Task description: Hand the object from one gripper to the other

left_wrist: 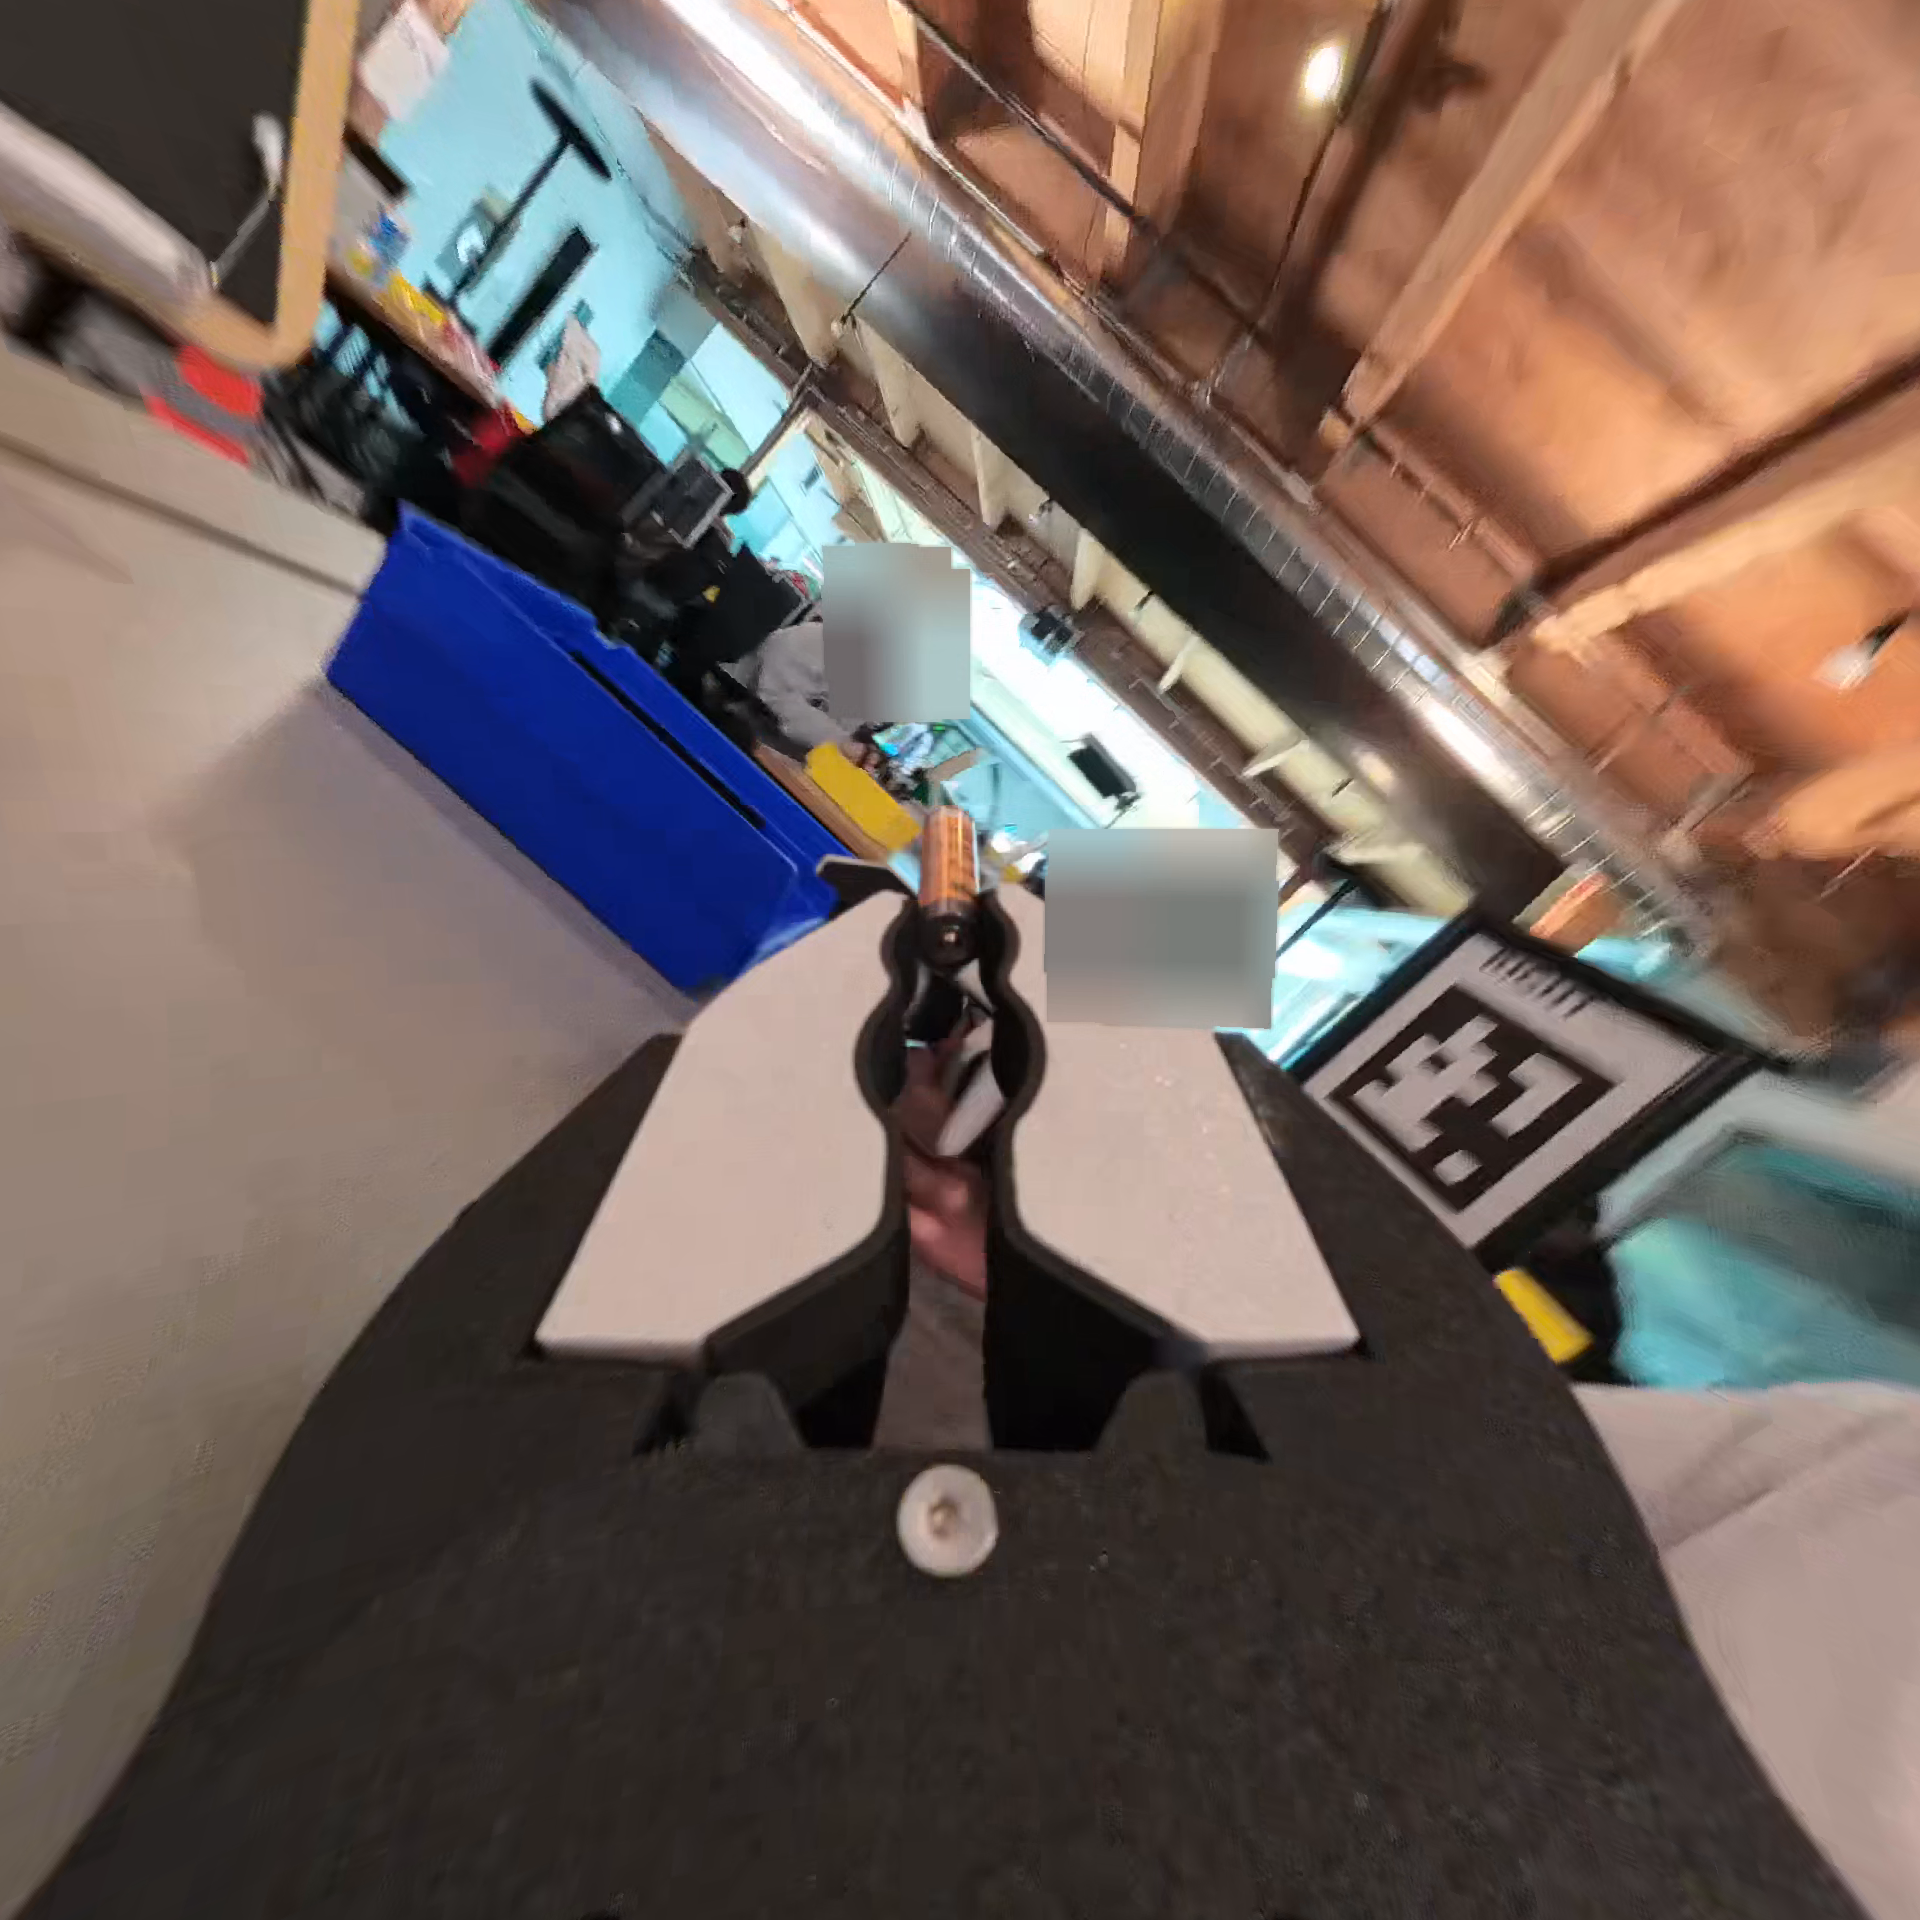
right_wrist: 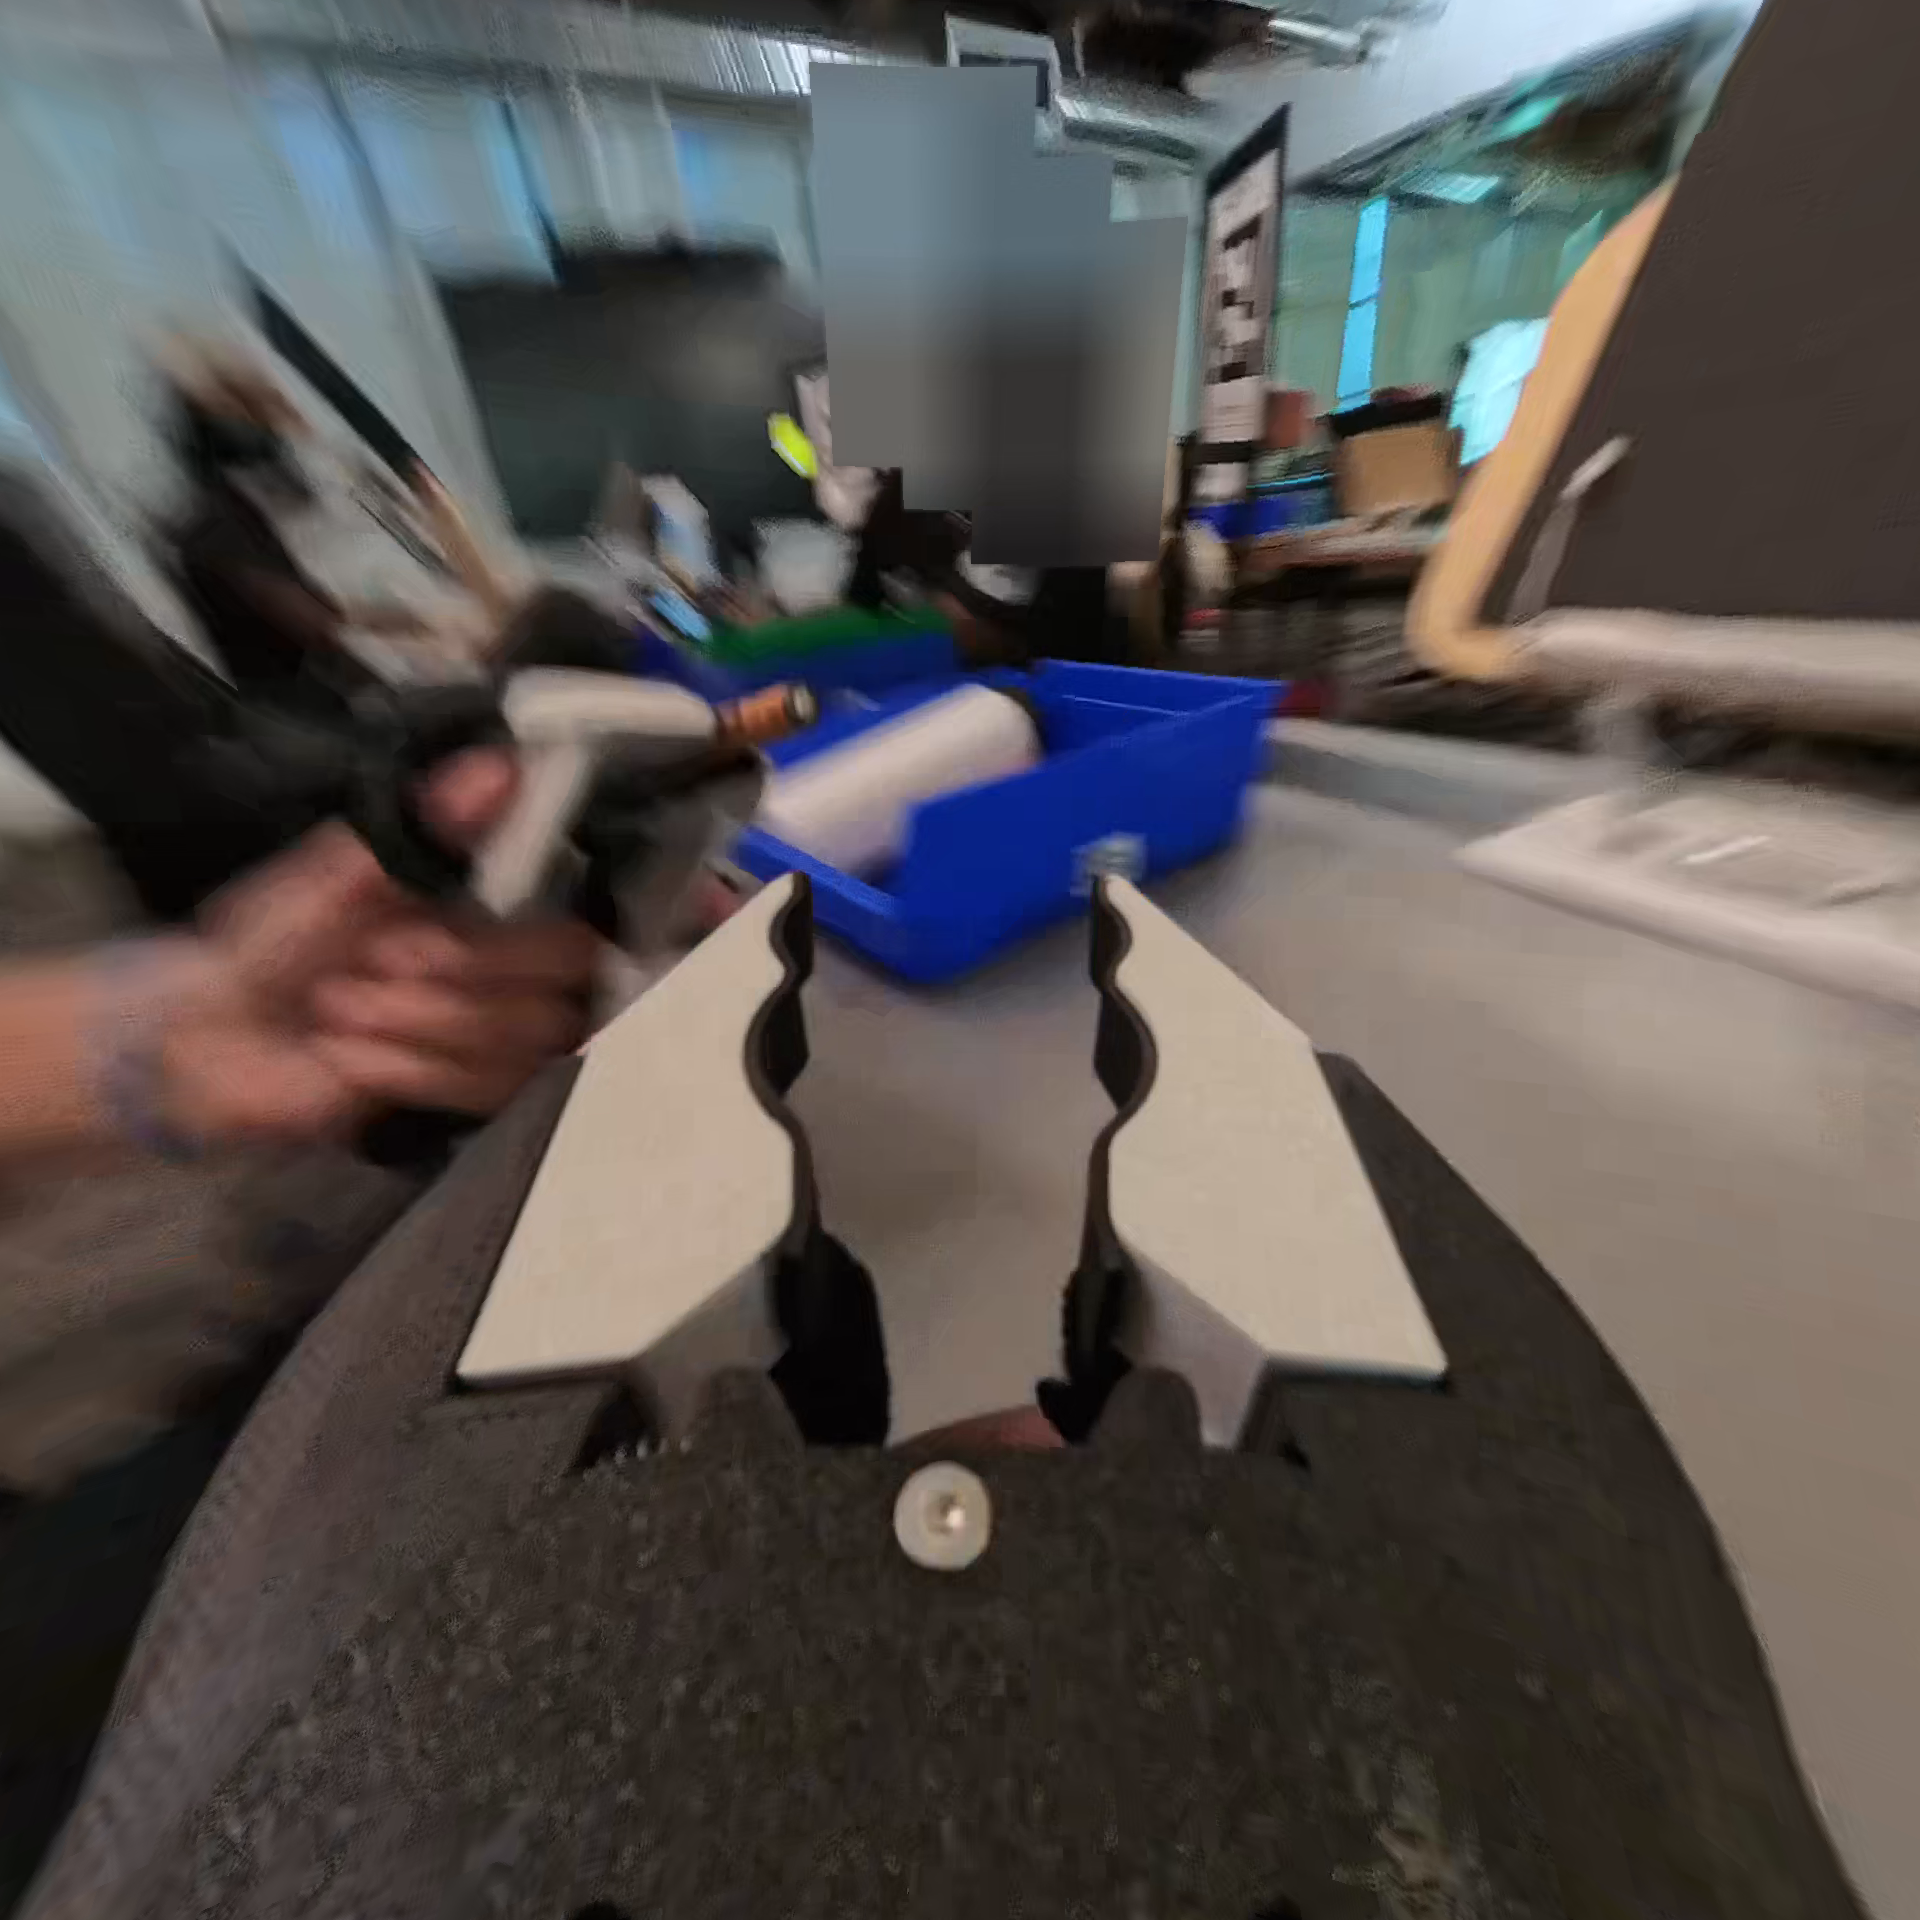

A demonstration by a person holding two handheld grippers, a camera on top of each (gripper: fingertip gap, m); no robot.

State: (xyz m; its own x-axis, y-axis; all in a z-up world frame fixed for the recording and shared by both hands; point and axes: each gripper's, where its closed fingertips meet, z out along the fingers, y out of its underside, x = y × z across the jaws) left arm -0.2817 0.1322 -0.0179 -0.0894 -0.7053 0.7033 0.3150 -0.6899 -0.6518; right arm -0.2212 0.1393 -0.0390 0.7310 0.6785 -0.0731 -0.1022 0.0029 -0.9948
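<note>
My left gripper (left_wrist: 948,920) is shut on a small copper and black battery (left_wrist: 948,868), which sticks out past the fingertips. The left wrist view is tilted, with the gripper raised above the grey table. In the right wrist view the same left gripper (right_wrist: 717,722) shows blurred at the left, held by a hand (right_wrist: 343,997), with the battery (right_wrist: 764,712) pointing right. My right gripper (right_wrist: 951,894) is open and empty, low over the table, to the right of and below the battery.
A blue bin (right_wrist: 997,831) stands on the grey table (right_wrist: 1455,1091) ahead of the right gripper, with a white roll (right_wrist: 904,769) inside; the bin also shows in the left wrist view (left_wrist: 561,748). A board with a black and white marker (left_wrist: 1475,1091) stands at the right.
</note>
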